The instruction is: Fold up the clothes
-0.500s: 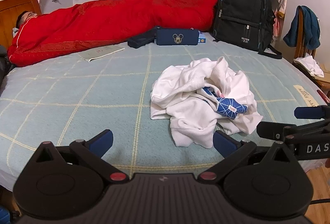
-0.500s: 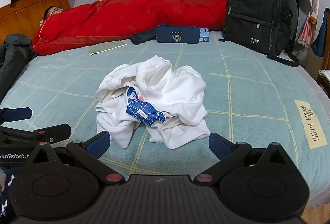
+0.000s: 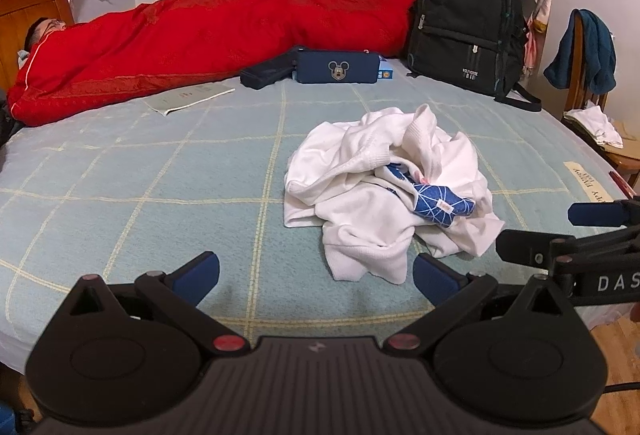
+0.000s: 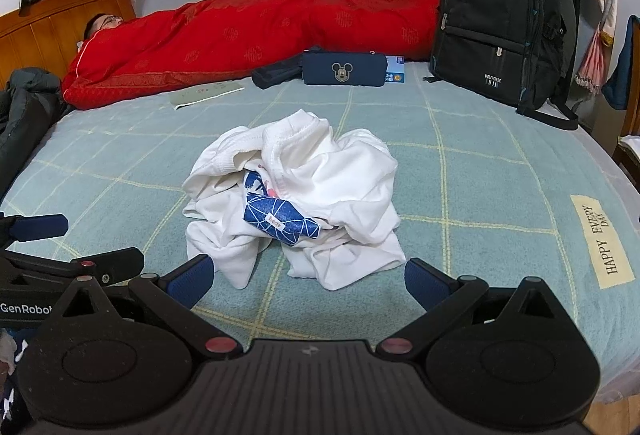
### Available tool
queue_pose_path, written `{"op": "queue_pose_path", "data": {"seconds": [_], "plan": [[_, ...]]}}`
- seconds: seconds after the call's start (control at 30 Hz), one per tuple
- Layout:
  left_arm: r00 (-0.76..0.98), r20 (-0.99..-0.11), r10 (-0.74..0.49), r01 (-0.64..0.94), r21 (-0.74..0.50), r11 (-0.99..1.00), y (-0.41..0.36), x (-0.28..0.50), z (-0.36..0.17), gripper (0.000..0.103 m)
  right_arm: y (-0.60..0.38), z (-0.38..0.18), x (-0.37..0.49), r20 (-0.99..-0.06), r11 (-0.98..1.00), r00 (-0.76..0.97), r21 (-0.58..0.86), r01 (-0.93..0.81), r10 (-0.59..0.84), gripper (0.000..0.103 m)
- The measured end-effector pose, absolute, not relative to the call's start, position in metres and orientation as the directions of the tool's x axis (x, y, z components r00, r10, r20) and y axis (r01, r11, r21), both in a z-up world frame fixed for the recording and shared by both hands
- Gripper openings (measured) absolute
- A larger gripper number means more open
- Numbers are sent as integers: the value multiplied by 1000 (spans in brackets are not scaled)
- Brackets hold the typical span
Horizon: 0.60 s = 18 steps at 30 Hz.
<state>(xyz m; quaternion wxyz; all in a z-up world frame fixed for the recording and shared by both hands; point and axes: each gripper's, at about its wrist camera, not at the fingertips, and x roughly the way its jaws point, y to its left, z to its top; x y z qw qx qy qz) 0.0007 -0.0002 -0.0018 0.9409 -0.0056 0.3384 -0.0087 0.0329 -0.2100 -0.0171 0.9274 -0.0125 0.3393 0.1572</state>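
A: Where are the clothes point(image 3: 384, 195) now?

B: They lie in one crumpled white heap on the bed point(image 3: 160, 171), near its front edge and about in the middle. A blue piece point(image 4: 282, 221) with thin white lines sticks out of the heap, and it has a small white label on it.

A: Does any gripper touch the heap?

B: No. The left gripper point(image 3: 316, 271) hangs in front of the heap, with its jaws spread wide and nothing between them. In its own view the heap is ahead and a little to the right. The right gripper point(image 4: 306, 277) is also spread wide and empty. The lowest folds of the heap are just beyond its fingertips, but apart from them.

A: Do the two grippers see each other?

B: Yes. Each one shows at the side of the other's view, so they are side by side.

A: What else is on the bed?

B: At the far side a person lies under a red quilt point(image 3: 208, 43). A black backpack point(image 4: 500, 35) stands at the quilt's right end. In front of the quilt are a dark blue case point(image 3: 337, 67) with a mouse face and a thin booklet point(image 3: 190, 98). On the right, a label point(image 4: 600, 241) on the bed cover reads "HAPPY EVERY DAY".
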Motion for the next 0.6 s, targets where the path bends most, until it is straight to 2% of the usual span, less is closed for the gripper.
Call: {"op": "queue_pose_path", "data": {"seconds": [0.6], "plan": [[767,-641,-30,11,-34,999,3,6,-6,102,-210,-17,38,-645,949,709,90,-302,287,103]]}}
